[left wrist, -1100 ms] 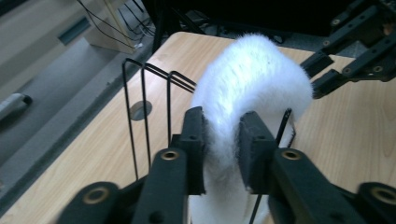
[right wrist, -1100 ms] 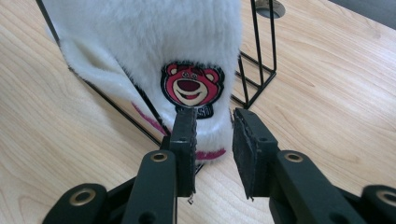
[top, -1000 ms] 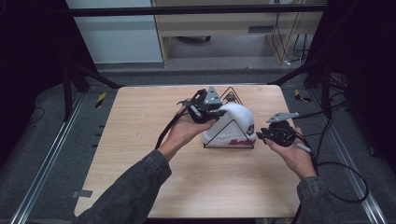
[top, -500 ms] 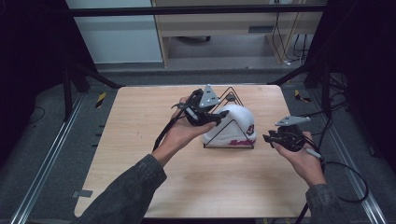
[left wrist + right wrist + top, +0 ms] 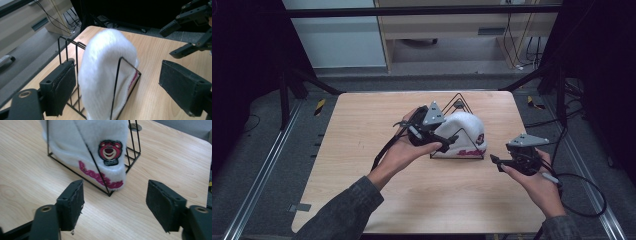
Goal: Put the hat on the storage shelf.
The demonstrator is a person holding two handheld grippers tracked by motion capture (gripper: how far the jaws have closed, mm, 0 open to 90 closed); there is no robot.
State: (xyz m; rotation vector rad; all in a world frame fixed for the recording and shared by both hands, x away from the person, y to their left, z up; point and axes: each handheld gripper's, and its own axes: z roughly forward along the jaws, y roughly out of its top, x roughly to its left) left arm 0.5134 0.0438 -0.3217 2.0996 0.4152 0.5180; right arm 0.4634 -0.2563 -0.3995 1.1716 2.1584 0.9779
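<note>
Wooden table stands among dark frame rails, with bare wood on every side of a black wire rack near its middle. Over the rack lies a white fleece hat. Left gripper and right gripper flank it, jaws just opened wide, holding nothing.

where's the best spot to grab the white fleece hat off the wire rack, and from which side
Probably the hat's domed crown, pinched from above. It bulges out over the black wire rack, so soft fabric stands free there. Lower down, the rack's slanted wires cross its sides and the hem with the pink lettering sits inside the base frame, so fingers coming in low would likely catch wire.
</note>
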